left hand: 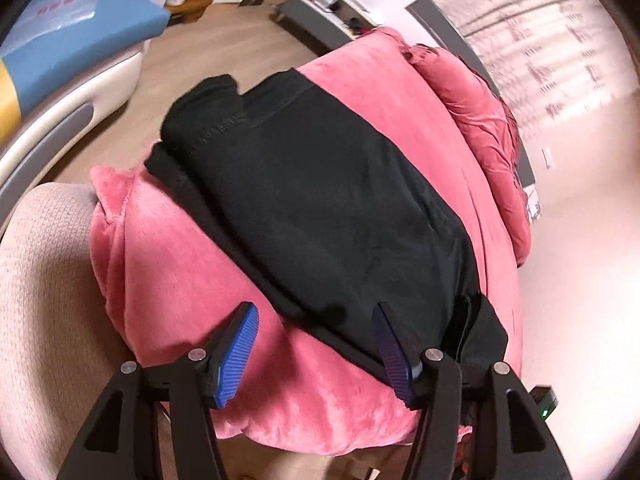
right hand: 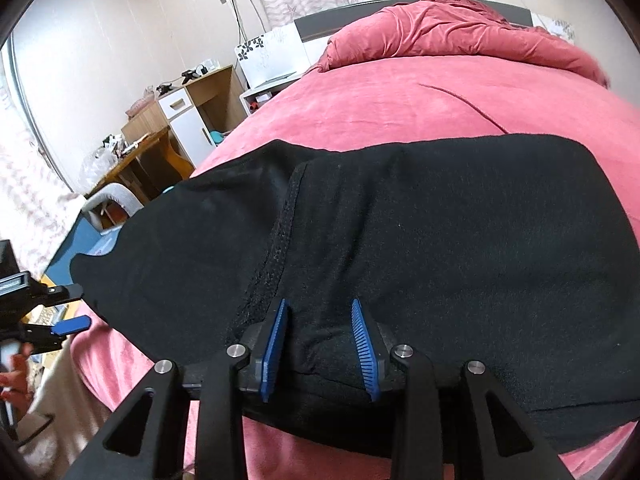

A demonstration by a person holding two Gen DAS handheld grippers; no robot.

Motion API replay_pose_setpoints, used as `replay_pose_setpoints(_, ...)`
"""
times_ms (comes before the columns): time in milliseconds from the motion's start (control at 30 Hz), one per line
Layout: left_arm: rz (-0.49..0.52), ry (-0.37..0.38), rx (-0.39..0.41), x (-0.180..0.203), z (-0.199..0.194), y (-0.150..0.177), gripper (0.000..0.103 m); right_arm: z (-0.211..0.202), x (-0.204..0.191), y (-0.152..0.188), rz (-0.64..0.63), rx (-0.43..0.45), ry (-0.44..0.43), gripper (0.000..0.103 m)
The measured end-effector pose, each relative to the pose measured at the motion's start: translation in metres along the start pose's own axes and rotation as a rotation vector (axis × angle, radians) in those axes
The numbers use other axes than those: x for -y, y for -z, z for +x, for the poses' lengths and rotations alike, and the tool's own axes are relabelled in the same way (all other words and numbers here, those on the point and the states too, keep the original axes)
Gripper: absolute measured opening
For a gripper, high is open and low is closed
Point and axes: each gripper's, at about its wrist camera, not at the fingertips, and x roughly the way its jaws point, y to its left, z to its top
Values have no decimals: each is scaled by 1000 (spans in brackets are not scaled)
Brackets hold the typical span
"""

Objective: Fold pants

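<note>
The black pants (left hand: 320,200) lie folded in a long band on the pink blanket (left hand: 172,280) that covers the bed. My left gripper (left hand: 316,316) stands open at the near end of the pants. Its left pad (left hand: 236,352) is over the blanket and its right pad (left hand: 394,352) is over the black cloth, with nothing pinched. In the right wrist view the pants (right hand: 480,240) fill the middle, and my right gripper (right hand: 318,308) is shut on a bunched fold of them at the near edge. The left gripper (right hand: 74,308) shows at the far left, just off the end of the pants.
A crumpled red duvet (right hand: 440,32) lies at the far end of the bed. A wooden and white cabinet (right hand: 192,112), a desk (right hand: 136,160) and a chair stand beside the bed. A blue and white object (left hand: 72,40) and bare floor (left hand: 224,40) lie past the bed's edge.
</note>
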Motion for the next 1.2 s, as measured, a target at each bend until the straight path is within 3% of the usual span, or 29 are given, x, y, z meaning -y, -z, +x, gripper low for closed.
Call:
replay_pose_setpoints(200,-154,42,-19,-25,3,-29,61,-3,1,1,3,2,-9,37)
replay_pose_setpoints(333,-149,-2,37,-27,6,-46,60,-3,0,0,2,3,-9,38)
replay_pose_setpoints(533,-140,21,86,-36,14,-55,58,-2,-1,-1,0,4,-6,38)
replay_pose_setpoints(667,-66,-70,127,-34,10,-52,22,-12,-8,-3,-21,58,-17,38)
replay_pose_setpoints(800,-32,-28,153,-30,1,-50,15,-11,-16,-2,-59,56,-41,29)
replay_pose_setpoints(900,43,-13,210,-10,-11,-49,14,-1,-16,-1,-56,17,-25,29)
replay_pose_setpoints(1033,193,45,282,34,-33,-45,14,3,-11,-1,-27,4,-42,30)
replay_pose_setpoints(1200,389,171,306,107,-53,-37,14,-13,5,-7,57,42,-62,35)
